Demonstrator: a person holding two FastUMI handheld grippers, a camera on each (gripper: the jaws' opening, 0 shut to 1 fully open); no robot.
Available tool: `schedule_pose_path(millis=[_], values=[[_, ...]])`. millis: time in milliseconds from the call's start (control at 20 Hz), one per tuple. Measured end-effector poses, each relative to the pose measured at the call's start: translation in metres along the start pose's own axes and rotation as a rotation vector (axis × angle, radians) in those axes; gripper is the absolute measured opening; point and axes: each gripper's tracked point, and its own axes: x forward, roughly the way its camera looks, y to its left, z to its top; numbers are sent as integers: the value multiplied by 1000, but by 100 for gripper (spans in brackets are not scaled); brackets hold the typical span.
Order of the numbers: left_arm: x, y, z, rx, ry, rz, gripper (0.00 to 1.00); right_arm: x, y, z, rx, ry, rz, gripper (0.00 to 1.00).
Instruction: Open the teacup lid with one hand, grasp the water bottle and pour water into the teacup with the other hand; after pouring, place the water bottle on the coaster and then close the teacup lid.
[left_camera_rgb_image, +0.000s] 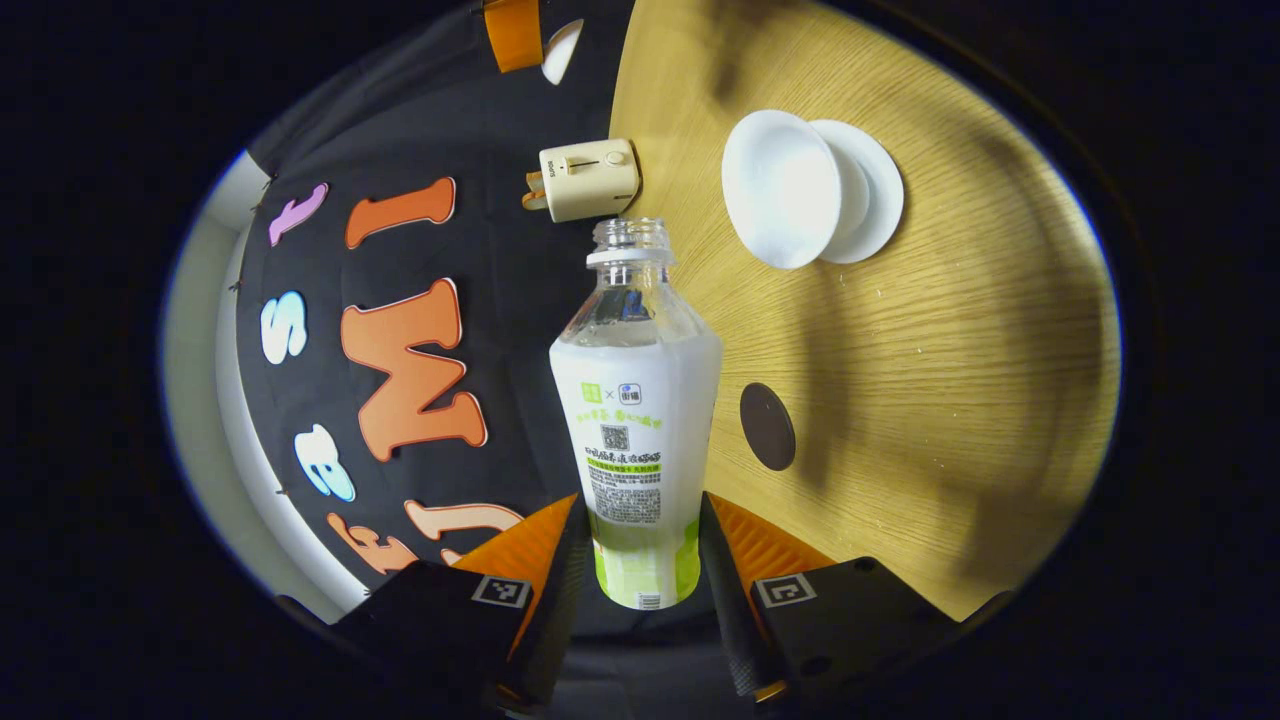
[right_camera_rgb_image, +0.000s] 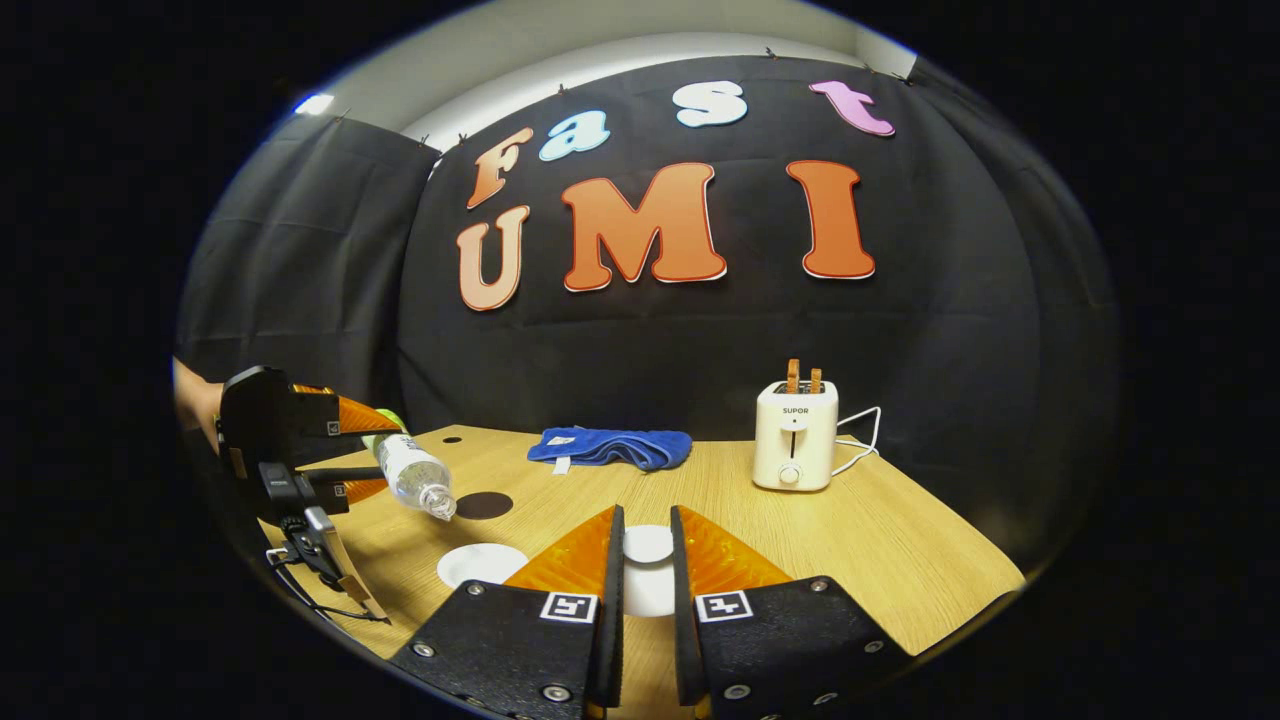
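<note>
Right gripper view: water bottle (right_camera_rgb_image: 415, 477) tilted, neck downward.

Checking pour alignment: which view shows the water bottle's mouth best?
Left gripper view: the water bottle stands large between that gripper's fingers, its uncapped mouth sharp and centred. Right gripper view shows the bottle small and far off, tilted mouth-down in the left gripper.

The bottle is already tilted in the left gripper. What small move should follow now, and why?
Probably bring the open mouth of the clear plastic water bottle over the white teacup and tilt slightly further. The left gripper holds it leaning mouth-down, no stream shows, and the right gripper holds the white teacup lid aside.
</note>
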Motion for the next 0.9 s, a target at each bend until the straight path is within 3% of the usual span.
schedule_pose_path(millis=[750,800,900], values=[[0,35,3,140,-21,59,65,-1,-7,-2,21,-2,-5,22],[-1,37,4,146,-25,65,69,-2,-7,-4,20,0,-3,22],[-3,42,4,156,-29,71,65,-2,-8,-4,17,0,-5,22]])
